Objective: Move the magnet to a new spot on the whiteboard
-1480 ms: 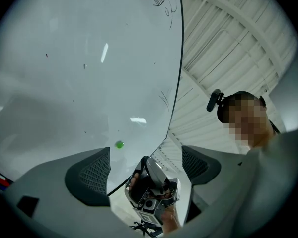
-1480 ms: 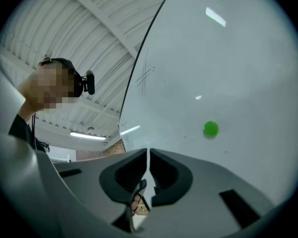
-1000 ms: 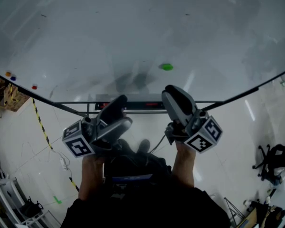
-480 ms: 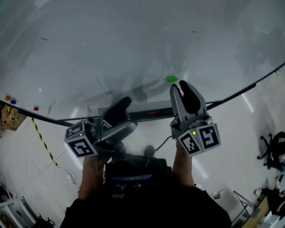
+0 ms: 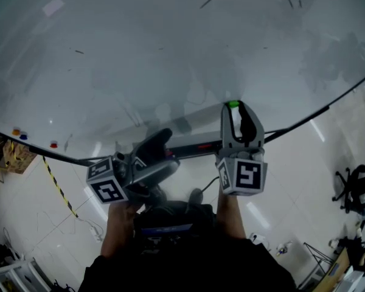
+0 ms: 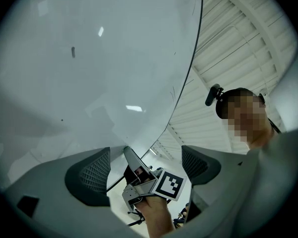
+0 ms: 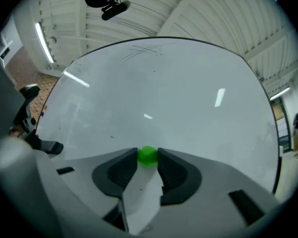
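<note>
The small green magnet [image 5: 233,104] sticks to the whiteboard [image 5: 170,41] near its lower edge. My right gripper [image 5: 234,109] reaches up to it. In the right gripper view the magnet [image 7: 148,155] sits right between the fingertips of the right gripper [image 7: 148,158], whose jaws are opening around it; I see no firm squeeze. My left gripper [image 5: 161,143] hangs lower and to the left, below the board's edge. In the left gripper view it [image 6: 151,160] stands open with nothing between the jaws, only the right gripper and hand behind the gap.
Orange and blue magnets [image 5: 19,133] and a red one [image 5: 53,144] sit at the board's lower left. A dark tray rail [image 5: 194,149] runs along the bottom edge. Yellow-black tape [image 5: 58,187] marks the floor at left; an office chair [image 5: 356,193] stands at right.
My right gripper has risen and moved right until its fingertips straddle the green magnet. The left gripper has shifted only slightly.
</note>
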The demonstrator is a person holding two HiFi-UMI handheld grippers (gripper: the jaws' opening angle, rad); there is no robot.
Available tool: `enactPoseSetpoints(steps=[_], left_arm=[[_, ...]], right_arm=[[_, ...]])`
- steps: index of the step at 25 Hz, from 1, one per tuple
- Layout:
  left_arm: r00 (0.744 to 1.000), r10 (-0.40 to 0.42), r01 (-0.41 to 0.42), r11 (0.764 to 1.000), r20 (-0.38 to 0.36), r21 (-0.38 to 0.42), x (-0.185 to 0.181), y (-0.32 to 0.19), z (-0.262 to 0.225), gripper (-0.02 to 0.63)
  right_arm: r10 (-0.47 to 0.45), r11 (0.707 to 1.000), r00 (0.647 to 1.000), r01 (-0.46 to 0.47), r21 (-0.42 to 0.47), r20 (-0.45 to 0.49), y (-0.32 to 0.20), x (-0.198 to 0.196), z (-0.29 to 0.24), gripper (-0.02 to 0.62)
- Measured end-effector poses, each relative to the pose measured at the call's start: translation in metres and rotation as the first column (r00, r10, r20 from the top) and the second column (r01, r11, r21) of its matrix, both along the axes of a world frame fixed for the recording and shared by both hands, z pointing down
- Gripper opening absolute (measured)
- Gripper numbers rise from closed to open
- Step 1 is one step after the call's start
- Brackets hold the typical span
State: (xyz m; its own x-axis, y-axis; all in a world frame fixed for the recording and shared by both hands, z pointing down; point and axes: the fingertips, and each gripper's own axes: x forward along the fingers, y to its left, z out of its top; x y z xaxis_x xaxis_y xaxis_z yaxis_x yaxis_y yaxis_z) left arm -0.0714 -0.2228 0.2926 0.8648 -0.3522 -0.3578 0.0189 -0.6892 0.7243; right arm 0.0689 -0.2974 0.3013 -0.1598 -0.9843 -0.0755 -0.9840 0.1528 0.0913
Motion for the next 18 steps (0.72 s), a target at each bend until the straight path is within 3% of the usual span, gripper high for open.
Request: enactPoseSetpoints(steps=[3, 10, 18], left_arm=[[1.0, -0.005, 0.005, 1.0, 0.005, -0.004, -0.007, 0.001, 0.001, 0.442], [1.0, 0.006, -0.006, 1.0, -0.002, -0.01, -0.005, 0.001, 0.004, 0.442], [1.0, 0.013, -0.013, 1.0, -0.008, -0.029, 0.001, -0.003, 0.013, 0.442]], right_arm=[[0.031, 0.999, 0.999, -0.031, 0.016, -0.016, 0.0, 0.0, -0.002, 0.152], [-0.072, 0.997, 0.994, 0.074, -0.026, 0.08, 0.003, 0.006, 0.003, 0.149], [-0.252, 0.966, 0.935, 0.258, 0.007, 0.251, 0.021, 0.007, -0.001, 0.149]])
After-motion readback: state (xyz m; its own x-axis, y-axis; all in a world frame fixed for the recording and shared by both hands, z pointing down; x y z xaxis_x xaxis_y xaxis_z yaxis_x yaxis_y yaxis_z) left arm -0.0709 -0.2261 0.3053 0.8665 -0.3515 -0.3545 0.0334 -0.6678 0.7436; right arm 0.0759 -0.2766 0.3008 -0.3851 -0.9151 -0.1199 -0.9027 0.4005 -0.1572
